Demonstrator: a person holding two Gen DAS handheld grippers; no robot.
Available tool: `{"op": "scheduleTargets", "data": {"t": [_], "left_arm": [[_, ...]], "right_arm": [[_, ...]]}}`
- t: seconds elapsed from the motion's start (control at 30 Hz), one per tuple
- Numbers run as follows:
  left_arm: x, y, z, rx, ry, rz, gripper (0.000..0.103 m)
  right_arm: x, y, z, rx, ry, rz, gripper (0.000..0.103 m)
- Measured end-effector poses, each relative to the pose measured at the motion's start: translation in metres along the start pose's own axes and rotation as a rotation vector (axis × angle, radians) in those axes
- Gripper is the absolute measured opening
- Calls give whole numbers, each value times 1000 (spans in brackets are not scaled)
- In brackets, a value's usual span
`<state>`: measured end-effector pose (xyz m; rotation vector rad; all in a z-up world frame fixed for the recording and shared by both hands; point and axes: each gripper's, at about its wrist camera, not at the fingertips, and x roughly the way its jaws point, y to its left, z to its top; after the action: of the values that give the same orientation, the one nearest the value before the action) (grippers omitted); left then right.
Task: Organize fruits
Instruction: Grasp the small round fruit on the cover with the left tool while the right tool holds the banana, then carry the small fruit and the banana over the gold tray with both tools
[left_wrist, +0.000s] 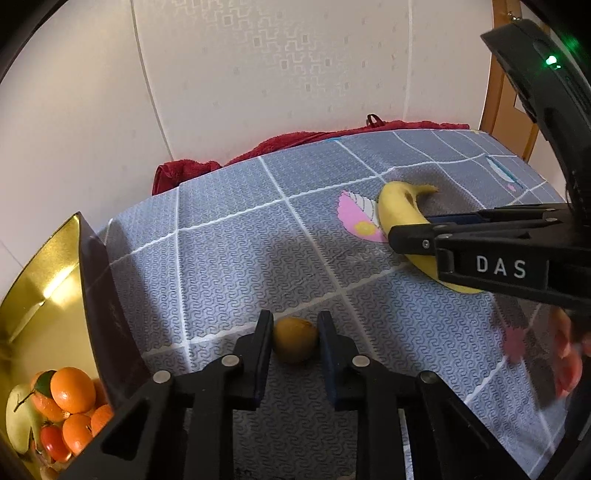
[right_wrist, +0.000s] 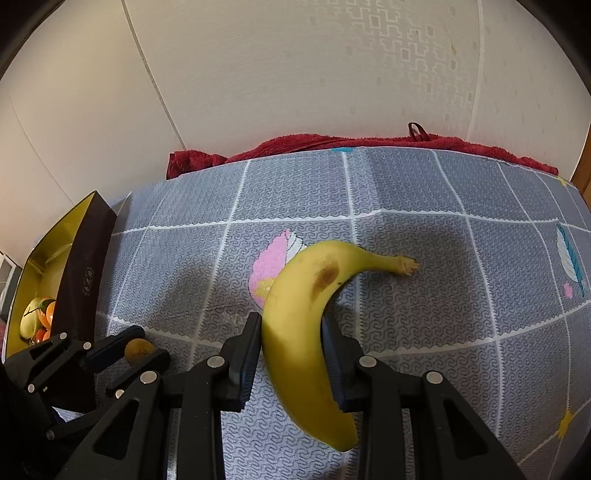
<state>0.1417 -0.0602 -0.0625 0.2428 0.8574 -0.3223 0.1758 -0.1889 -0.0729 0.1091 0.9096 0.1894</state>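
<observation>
straddling the banana (right_wrist: 295, 332) mid-body at 6 o'clock, the right gripper (right_wrist: 291, 336) looks closed on soft, bruisable fruit, while the left gripper (left_wrist: 295, 339) brackets a small kiwi (left_wrist: 295, 339), contact unclear.

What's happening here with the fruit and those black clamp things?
A person is sorting fruit with two hand-held grippers. The left gripper has its fingers on either side of a small brownish-yellow fruit on the grey tablecloth. The right gripper straddles a banana lying on the cloth. Neither fruit looks lifted yet. At the left stands a gold-lined box already holding oranges and other fruit.
</observation>
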Motion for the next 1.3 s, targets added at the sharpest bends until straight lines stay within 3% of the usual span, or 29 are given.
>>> {"op": "scheduleTargets", "data": {"t": [0.53, 0.87, 1.3], "left_arm": [[-14, -7, -4, -12, -89, -6, 24], [-31, 11, -2, -78, -136, -12, 24], [-58, 42, -7, -144, -193, 6, 24]], "right_arm": [[-2, 6, -3, -14, -34, -47, 33], [-8, 11, -5, -12, -62, -30, 32], [-24, 46, -4, -85, -146, -21, 32]]}}
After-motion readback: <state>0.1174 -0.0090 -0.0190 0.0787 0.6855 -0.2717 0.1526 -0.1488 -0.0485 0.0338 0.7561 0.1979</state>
